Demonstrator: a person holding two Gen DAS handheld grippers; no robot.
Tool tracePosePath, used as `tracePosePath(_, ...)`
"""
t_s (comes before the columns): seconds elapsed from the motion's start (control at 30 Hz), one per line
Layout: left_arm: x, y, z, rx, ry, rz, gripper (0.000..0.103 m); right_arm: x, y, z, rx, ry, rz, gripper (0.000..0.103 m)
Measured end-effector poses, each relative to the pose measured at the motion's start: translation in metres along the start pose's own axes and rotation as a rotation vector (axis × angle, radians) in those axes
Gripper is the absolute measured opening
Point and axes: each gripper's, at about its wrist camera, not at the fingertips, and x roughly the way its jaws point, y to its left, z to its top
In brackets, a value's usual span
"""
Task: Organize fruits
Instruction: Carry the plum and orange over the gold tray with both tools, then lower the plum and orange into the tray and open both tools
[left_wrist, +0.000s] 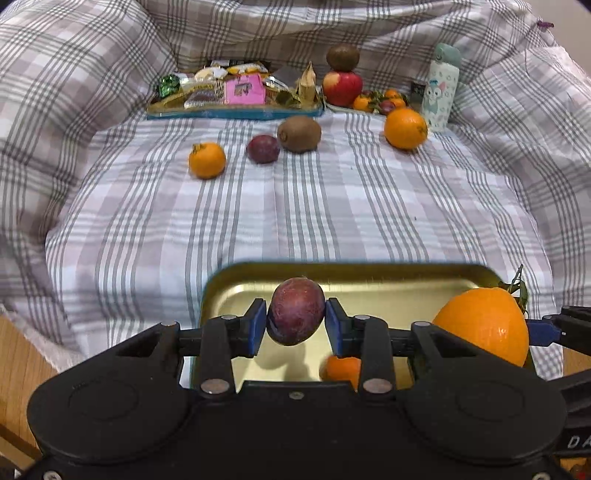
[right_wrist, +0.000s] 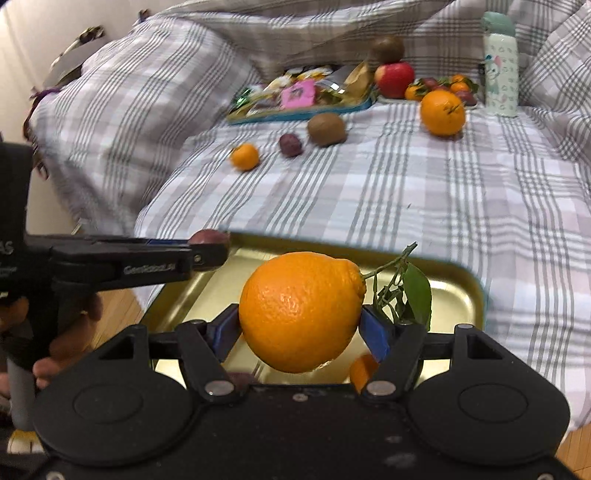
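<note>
My left gripper (left_wrist: 295, 323) is shut on a dark purple plum (left_wrist: 295, 312), held above a gold metal tray (left_wrist: 388, 280) at the near edge of the bed. A small orange (left_wrist: 341, 369) lies in the tray, half hidden by my fingers. My right gripper (right_wrist: 301, 330) is shut on a big orange with a leafy stem (right_wrist: 301, 312), also over the gold tray (right_wrist: 454, 295). The same big orange (left_wrist: 484, 325) shows at the right of the left wrist view. The left gripper (right_wrist: 208, 245) with its plum (right_wrist: 208, 236) reaches in from the left of the right wrist view.
On the checked bedspread (left_wrist: 332, 206) lie a small orange (left_wrist: 207, 160), a plum (left_wrist: 263, 148), a kiwi (left_wrist: 299, 133) and a larger orange (left_wrist: 405, 128). Behind stand a blue tray of snacks (left_wrist: 236, 96), a pile with an apple (left_wrist: 342, 86), and a pale bottle (left_wrist: 441, 86). A hand (right_wrist: 70, 343) grips the left handle.
</note>
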Motion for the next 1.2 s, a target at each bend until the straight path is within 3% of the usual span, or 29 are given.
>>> tracePosePath(0.47,-0.006,-0.005,-0.046,-0.001,0.053,0.033,0.043,0.004,0.013,-0.051,-0.069,0.098,-0.018,0.073)
tracePosePath(0.73,-0.006,-0.006,-0.053,-0.007,0.078,0.043,0.043,0.009,0.012,-0.056,-0.082,0.113,-0.047,0.073)
tracePosePath(0.93,-0.017,-0.010,-0.054,-0.001,0.047,0.045,0.043,0.007,0.015,-0.059,-0.097,0.136,-0.062,0.073)
tracePosePath(1.2,-0.029,-0.017,-0.057,0.002,0.036,0.032,0.043,-0.007,0.003,-0.066,-0.020,0.148,-0.041,0.071)
